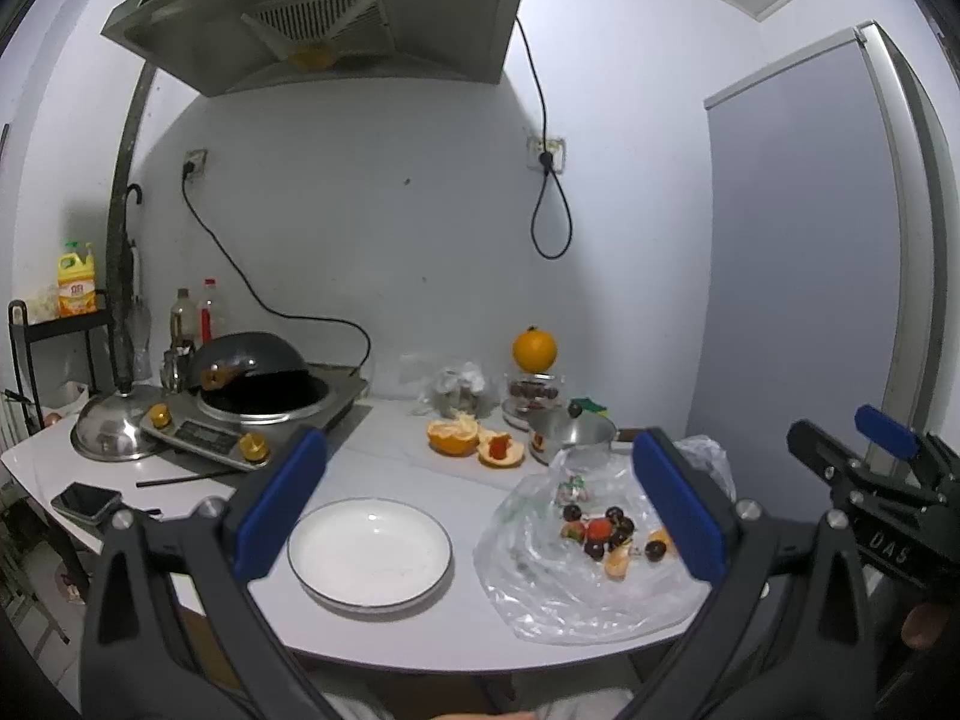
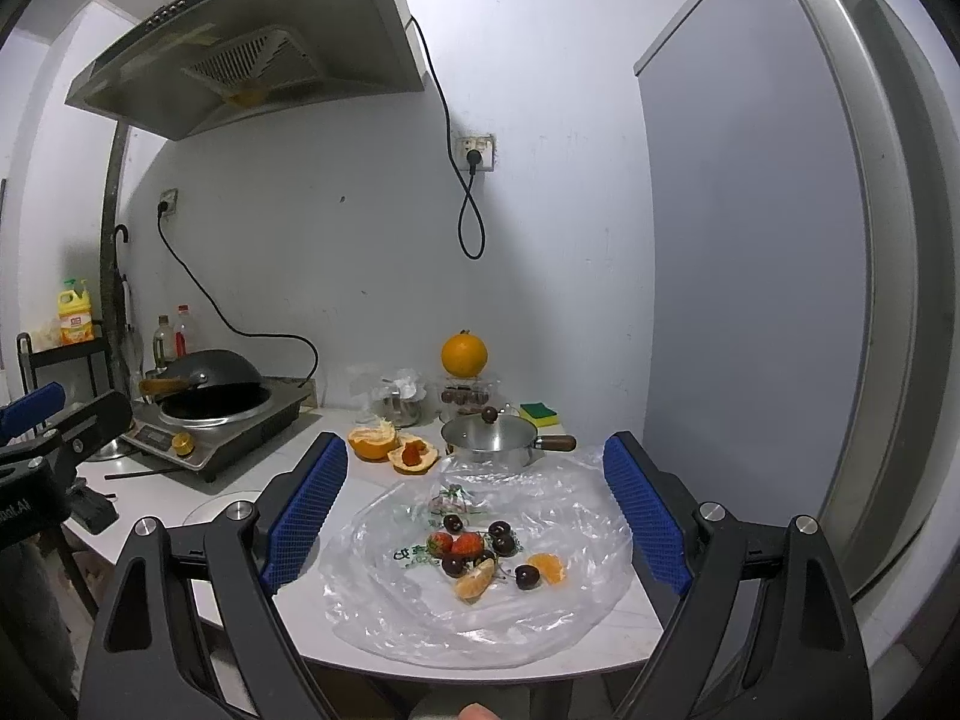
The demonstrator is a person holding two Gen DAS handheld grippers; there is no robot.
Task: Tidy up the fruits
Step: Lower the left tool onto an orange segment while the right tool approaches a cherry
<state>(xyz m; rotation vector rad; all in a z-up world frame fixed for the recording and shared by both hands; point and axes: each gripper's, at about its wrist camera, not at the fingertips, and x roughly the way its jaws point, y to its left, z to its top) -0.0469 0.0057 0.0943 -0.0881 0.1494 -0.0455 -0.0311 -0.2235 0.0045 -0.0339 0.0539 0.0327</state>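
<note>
A clear plastic bag (image 2: 480,612) lies flat on the white counter with strawberries (image 2: 459,543), dark cherries (image 2: 503,537) and orange segments (image 2: 549,567) on it; the bag also shows in the left wrist view (image 1: 540,588). An empty white plate (image 1: 369,552) sits left of the bag. My left gripper (image 1: 477,498) is open and empty, held above the plate and the bag's left part. My right gripper (image 2: 474,510) is open and empty, held above the fruit pile. The right gripper also shows at the right edge of the left wrist view (image 1: 864,450).
Orange peel halves (image 2: 393,447) lie behind the bag. A small steel pot (image 2: 489,438) with a lid stands beside them. A whole orange (image 2: 464,354) sits on a glass container at the wall. An induction cooker with a wok (image 1: 252,378), a steel lid (image 1: 114,429) and a phone (image 1: 87,501) are at the left.
</note>
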